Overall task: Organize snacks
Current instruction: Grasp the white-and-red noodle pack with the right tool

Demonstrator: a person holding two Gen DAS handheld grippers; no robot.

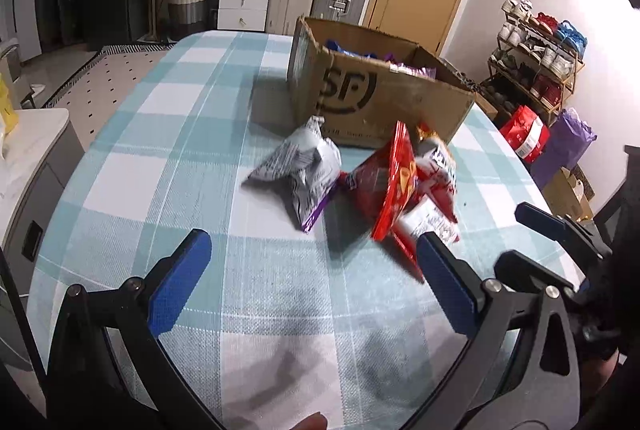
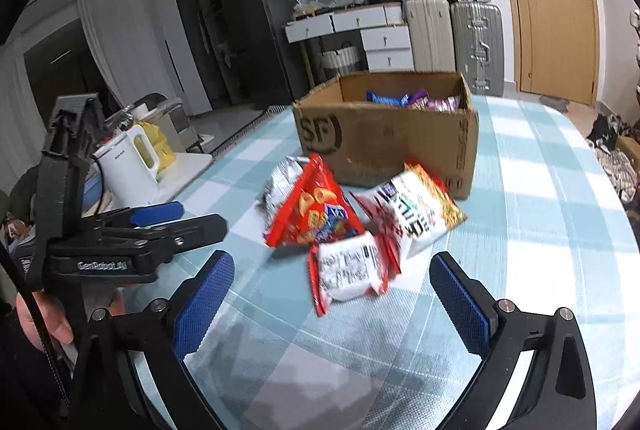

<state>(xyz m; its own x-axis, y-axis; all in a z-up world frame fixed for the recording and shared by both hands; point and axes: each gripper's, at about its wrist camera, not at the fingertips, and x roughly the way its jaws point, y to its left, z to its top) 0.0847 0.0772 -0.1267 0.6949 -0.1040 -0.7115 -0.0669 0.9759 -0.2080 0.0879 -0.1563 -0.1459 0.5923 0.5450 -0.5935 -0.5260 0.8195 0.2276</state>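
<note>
Hovering low over the table (image 1: pixel 120 133), the left gripper (image 1: pixel 312 266) and right gripper (image 2: pixel 332 286) were both released, with bare cloth before the snack bags (image 2: pixel 340 222) near the box (image 2: pixel 384 141).

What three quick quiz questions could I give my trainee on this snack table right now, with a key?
1. True or false: the cardboard box already has snack packets inside.
2. Multiple choice: where do the loose packets lie? A) inside the box B) on the checked tablecloth in front of the box C) on the floor
3. Fill in: the jaws of the left gripper and the right gripper both stand ____, holding nothing.

Key:
1. True; blue and purple packets show over its rim.
2. B; the silver packet, the red packet and others sit heaped there.
3. open
</note>
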